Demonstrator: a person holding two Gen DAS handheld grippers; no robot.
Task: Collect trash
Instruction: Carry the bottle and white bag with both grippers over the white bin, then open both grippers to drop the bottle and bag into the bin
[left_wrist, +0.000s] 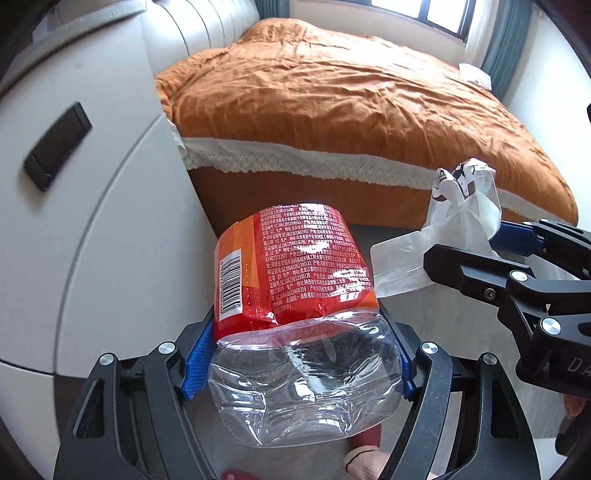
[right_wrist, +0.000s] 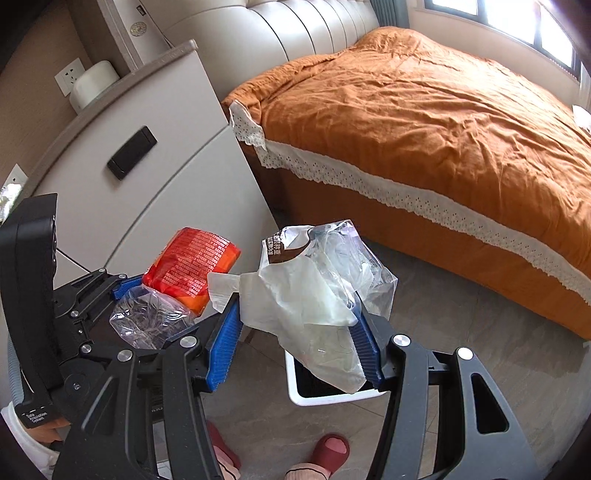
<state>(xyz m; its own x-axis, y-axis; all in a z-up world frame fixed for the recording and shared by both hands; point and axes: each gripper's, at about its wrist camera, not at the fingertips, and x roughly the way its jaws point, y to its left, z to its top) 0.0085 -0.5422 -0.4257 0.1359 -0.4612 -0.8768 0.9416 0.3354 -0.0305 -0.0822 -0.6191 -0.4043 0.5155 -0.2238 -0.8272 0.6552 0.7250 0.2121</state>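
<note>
As seen, bottle (left_wrist: 295, 332) in left gripper (left_wrist: 295, 358).

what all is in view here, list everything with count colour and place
plastic bottle: one, clear with red and orange label, crushed, between the left gripper's pads
plastic wrappers: a bunch, clear and white with some brown print, between the right gripper's pads
bin: one, white with dark inside, on the floor under the wrappers
bed: one, orange cover with white lace trim, behind both grippers
headboard: one, cream, padded
nightstand: one, off-white with a dark handle, beside the bed
box: one, white, on top of the nightstand
window: one, dark frame, far wall
curtain: blue-grey, beside the window
left gripper: black with blue pads
right gripper: black with blue pads
feet: two, in red slippers, on the floor
</note>
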